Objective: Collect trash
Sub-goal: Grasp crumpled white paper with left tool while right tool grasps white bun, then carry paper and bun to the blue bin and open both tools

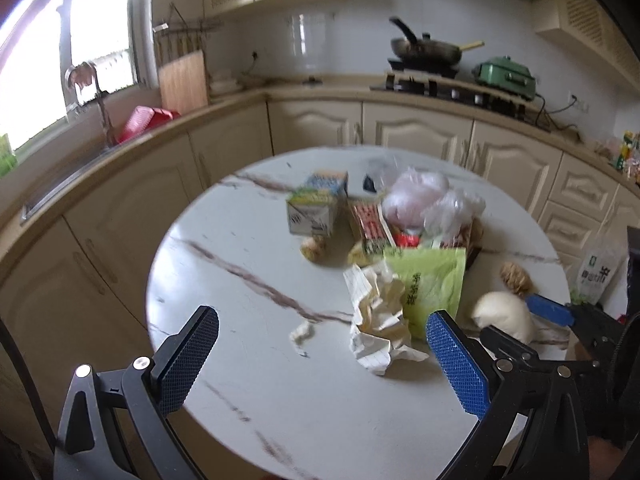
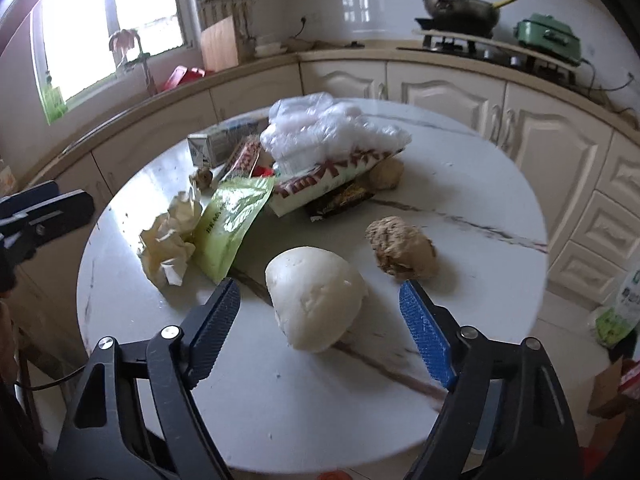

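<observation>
While trash litters the table (image 2: pixel 480 184), a white lump (image 2: pixel 316 300) sits between the right gripper (image 2: pixel 320 312) fingers

A round white marble-look table (image 2: pixel 460 216) with brown veins carried the litter. On it lay a smooth white bun-shaped lump (image 2: pixel 316 300), and near it a crumpled brown paper ball (image 2: pixel 402 248). A crumpled sheet of lined pale paper (image 1: pixel 380 316) touched a flat light-green plastic pouch (image 1: pixel 432 288). Farther back stood a small blue-and-white drink carton (image 1: pixel 316 208), beside a red-printed flat box (image 1: pixel 368 224); a bunched clear plastic bag (image 2: pixel 332 128) sat atop the heap. A small white paper scrap (image 1: pixel 301 333) lay apart.
</observation>
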The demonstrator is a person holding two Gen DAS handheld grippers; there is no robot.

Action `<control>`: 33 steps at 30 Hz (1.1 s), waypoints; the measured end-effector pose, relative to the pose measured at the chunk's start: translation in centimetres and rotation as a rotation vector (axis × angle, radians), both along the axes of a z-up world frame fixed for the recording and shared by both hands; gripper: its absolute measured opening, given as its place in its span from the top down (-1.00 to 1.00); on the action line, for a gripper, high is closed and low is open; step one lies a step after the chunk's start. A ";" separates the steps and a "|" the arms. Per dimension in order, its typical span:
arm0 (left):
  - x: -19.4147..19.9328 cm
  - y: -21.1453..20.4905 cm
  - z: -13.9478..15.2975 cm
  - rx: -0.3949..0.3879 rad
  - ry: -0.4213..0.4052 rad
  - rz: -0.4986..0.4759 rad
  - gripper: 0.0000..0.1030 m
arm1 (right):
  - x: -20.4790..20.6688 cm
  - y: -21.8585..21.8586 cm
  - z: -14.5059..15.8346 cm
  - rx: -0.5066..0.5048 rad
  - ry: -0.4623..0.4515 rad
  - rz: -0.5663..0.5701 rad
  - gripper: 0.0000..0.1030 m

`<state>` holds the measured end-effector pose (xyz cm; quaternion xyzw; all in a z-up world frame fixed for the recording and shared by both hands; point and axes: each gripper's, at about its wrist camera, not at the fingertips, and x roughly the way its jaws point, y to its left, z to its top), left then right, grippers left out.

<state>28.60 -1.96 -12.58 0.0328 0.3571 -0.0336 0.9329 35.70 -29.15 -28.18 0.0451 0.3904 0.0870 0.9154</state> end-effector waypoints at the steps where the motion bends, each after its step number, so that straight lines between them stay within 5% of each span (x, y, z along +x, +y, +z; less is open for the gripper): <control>1: 0.8 -0.2 -0.2 -0.003 0.018 -0.005 -0.99 | 0.2 0.2 -0.2 0.000 0.002 0.007 -0.34; 3: 2.3 -0.3 -0.7 0.000 0.029 -0.015 -0.99 | 0.5 0.2 -0.5 -0.010 0.005 0.014 -0.04; 10: 6.9 -0.4 -3.0 0.018 0.094 -0.012 -0.91 | 0.4 -0.8 -0.8 0.034 -0.003 0.031 0.00; 16: 8.7 0.5 -4.4 -0.043 0.138 0.005 -0.13 | 0.2 -1.8 -0.7 0.079 -0.008 0.019 0.00; 17: 8.8 0.8 -4.4 -0.041 0.127 0.003 0.24 | 0.2 -1.8 -0.7 0.084 -0.009 0.018 0.00; 18: 8.7 1.1 -4.2 -0.039 0.131 0.010 0.32 | 0.2 -1.9 -0.7 0.090 -0.010 0.018 0.00; 25: 6.0 1.8 -2.5 -0.041 0.068 0.027 0.41 | -0.5 -2.4 -0.4 0.149 -0.030 0.030 0.02; 33: 1.6 -5.7 0.6 0.009 -0.033 -0.116 0.41 | -3.9 -6.2 1.5 0.215 -0.123 -0.023 0.02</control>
